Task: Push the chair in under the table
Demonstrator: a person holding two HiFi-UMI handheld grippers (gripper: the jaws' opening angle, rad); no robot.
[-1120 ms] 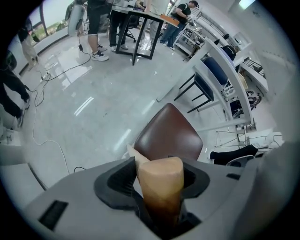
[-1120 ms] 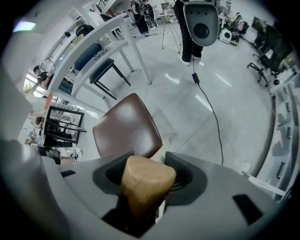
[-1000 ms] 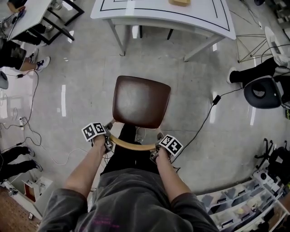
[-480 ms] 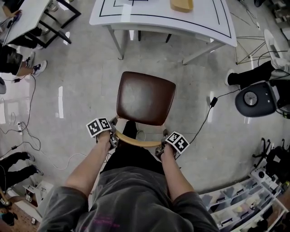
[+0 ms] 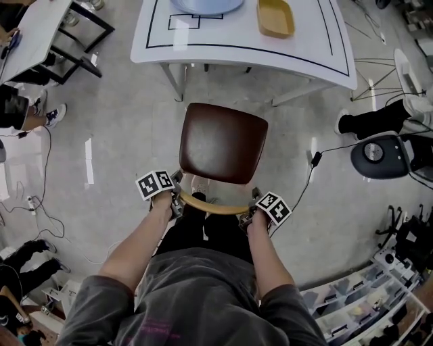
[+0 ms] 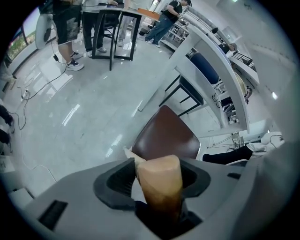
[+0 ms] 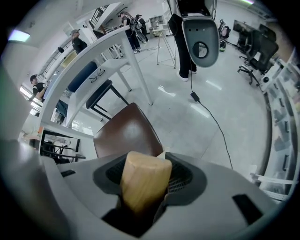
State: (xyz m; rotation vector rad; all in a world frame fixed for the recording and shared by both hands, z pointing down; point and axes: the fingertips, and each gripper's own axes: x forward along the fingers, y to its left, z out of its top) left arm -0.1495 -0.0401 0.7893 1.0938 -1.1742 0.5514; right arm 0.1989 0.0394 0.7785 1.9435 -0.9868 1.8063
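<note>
Head view: seen from above, the person stands behind a wooden chair point(image 5: 223, 142) and holds its curved backrest rail point(image 5: 210, 205) at both ends. Compared with a second ago, the chair and both hands have travelled forward, and the white table point(image 5: 325, 54) now fills more of the top of the picture, with a yellow tray point(image 5: 275, 17) and a blue dish point(image 5: 206, 5) on it. The seat's front edge lies close to the table edge, between the table legs, but a strip of floor still separates them, so the push looks only partly done. The left gripper point(image 5: 174, 203) and right gripper point(image 5: 252, 215) sit at the rail's two ends.

Left gripper view: the jaws are clenched on the pale wood of the rail's end point(image 6: 159, 185). Beyond it lies the glossy dark brown seat, smooth and square with rounded corners.

Right gripper view: these jaws likewise grasp the other rail end point(image 7: 143, 180), a light, rounded wooden stub, with the seat and the table's legs ahead.
</note>
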